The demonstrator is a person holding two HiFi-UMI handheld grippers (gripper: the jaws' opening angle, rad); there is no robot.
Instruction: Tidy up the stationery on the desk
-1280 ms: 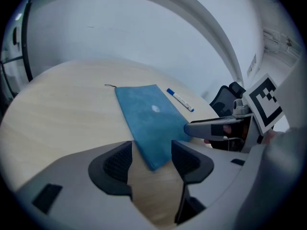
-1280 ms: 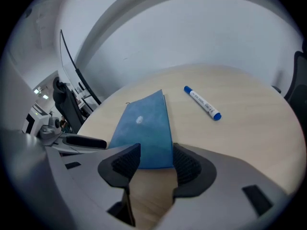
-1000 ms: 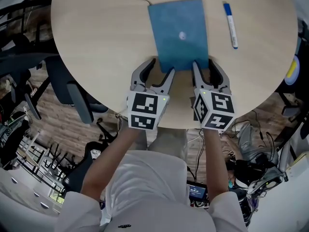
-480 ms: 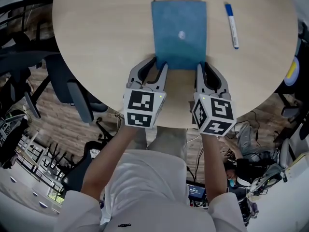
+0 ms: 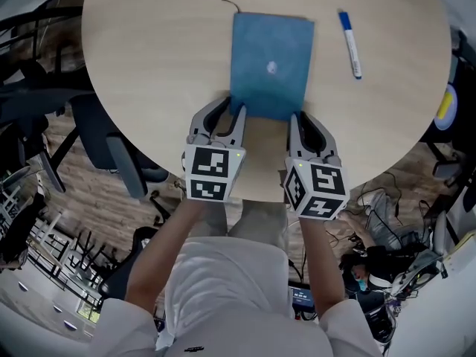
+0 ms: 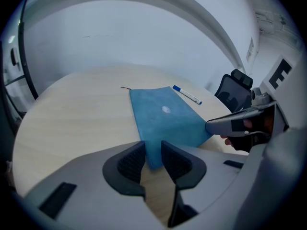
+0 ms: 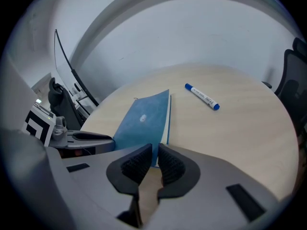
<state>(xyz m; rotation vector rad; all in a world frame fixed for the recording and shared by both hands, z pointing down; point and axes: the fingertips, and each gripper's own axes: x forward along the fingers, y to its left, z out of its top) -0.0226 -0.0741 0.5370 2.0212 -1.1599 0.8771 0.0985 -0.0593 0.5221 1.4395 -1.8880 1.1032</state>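
A blue notebook [image 5: 269, 65] with a small white spot on its cover lies on the round wooden table [image 5: 149, 65]. My left gripper [image 5: 229, 116] grips its near left corner, and the jaws have just been closing with the corner between the pads [image 6: 152, 152]. My right gripper [image 5: 296, 123] holds the near right corner; its jaws have also just been closing onto the cover's edge [image 7: 154, 159]. The notebook [image 6: 163, 116] runs away from the left jaws, and its page edge [image 7: 141, 119] shows in the right gripper view. A white marker with a blue cap [image 5: 349, 43] lies to its right.
The table's near edge curves just below both grippers. A dark office chair [image 5: 111, 147] stands at the left beside the table, with cables and gear on the floor at the right. A black chair [image 6: 235, 87] shows beyond the table's far side.
Both pairs of jaws went from wide open to closed on the notebook's near corners. The notebook has slid slightly left and now sits a little skewed, with both hands shifted left.
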